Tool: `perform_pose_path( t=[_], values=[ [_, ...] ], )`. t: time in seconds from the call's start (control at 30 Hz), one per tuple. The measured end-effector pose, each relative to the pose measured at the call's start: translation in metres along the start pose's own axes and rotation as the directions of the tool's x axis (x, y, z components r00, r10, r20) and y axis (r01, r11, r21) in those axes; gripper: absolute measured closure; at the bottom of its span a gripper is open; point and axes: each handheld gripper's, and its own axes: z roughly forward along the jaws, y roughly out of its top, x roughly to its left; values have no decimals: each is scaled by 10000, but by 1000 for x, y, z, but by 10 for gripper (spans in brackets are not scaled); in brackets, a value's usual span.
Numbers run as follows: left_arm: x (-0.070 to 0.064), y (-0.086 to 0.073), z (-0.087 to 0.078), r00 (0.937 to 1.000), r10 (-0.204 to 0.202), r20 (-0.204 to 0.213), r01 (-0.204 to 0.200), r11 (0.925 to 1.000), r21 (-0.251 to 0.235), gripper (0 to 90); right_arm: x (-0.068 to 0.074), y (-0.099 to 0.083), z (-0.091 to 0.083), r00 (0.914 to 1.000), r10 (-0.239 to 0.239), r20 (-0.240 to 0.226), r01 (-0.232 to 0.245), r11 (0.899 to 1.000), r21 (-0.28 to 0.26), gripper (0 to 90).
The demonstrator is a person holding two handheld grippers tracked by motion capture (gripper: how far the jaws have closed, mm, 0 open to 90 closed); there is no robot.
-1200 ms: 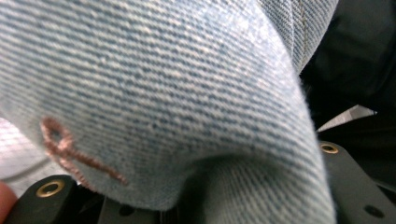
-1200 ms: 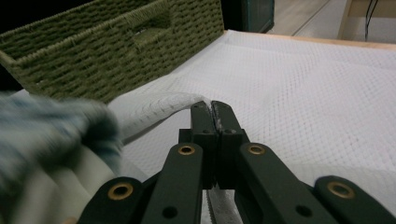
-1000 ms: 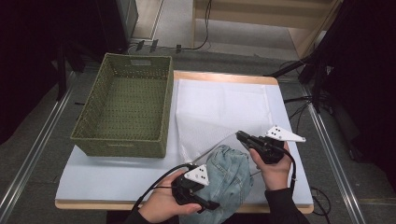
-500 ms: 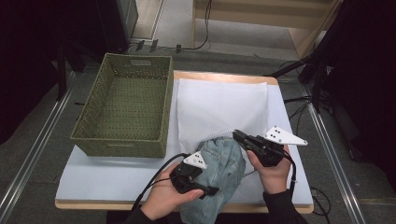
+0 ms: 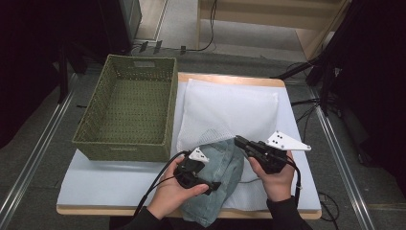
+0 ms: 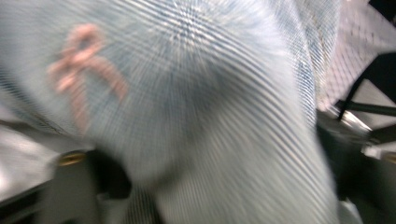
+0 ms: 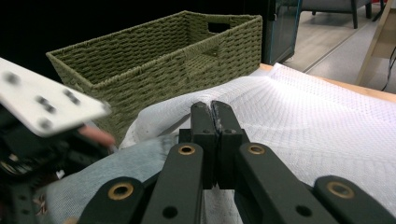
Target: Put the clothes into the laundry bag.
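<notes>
Crumpled light-blue denim garment [image 5: 218, 179] at the near table edge, partly over the mouth of the white mesh laundry bag [image 5: 230, 108] and overhanging the edge. Left claw [image 5: 210, 186] pressed against the denim just right of the person's left hand [image 5: 170, 191]; whether its jaws are apart cannot be told, as blurred cloth covers its own view. Right claw [image 7: 211, 112], jaws together on a fold of mesh, just right of the denim. Woven olive-green rectangular basket [image 5: 129, 112] beyond and left of the denim, beside the bag. White-topped table [image 5: 110, 179] beneath all.
</notes>
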Motion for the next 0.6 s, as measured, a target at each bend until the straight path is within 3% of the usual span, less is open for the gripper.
perform_pose_path(
  t=[0.07, 0.17, 0.23, 0.27, 0.4, 0.5, 0.6],
  values=[
    [1, 2, -7, 10000, -30, 17, 31, 9994, -354, 153, -1, -1, -1, 10000, 55, 24, -55, 10000, -28, 900],
    [2, 0, -7, 9999, 42, 99, -40, 9997, -248, 163, -2, -1, -1, 10000, 78, 37, -78, 10000, 2, 900],
    [2, -4, -2, 9997, 215, -85, -216, 9997, -118, 260, -2, -3, 1, 10000, 80, 9, -80, 10000, 60, 900],
    [1, -6, 1, 9992, 306, -272, -309, 9995, -91, 385, -2, -4, 2, 10000, 87, -13, -86, 9999, 117, 900],
    [-3, -6, 1, 9974, 521, -489, -536, 9981, -301, 568, 1, -4, 3, 10000, 85, -36, -85, 9998, 164, 900],
    [-8, -1, -3, 9956, 723, -592, -761, 9950, -649, 632, 5, -3, 5, 9999, 2, -166, 0, 9999, 150, 900],
    [-10, 6, -10, 9963, 663, -544, -724, 9902, -1195, 650, 12, -1, 7, 9990, -126, -428, 132, 9998, 140, 900]
  ],
)
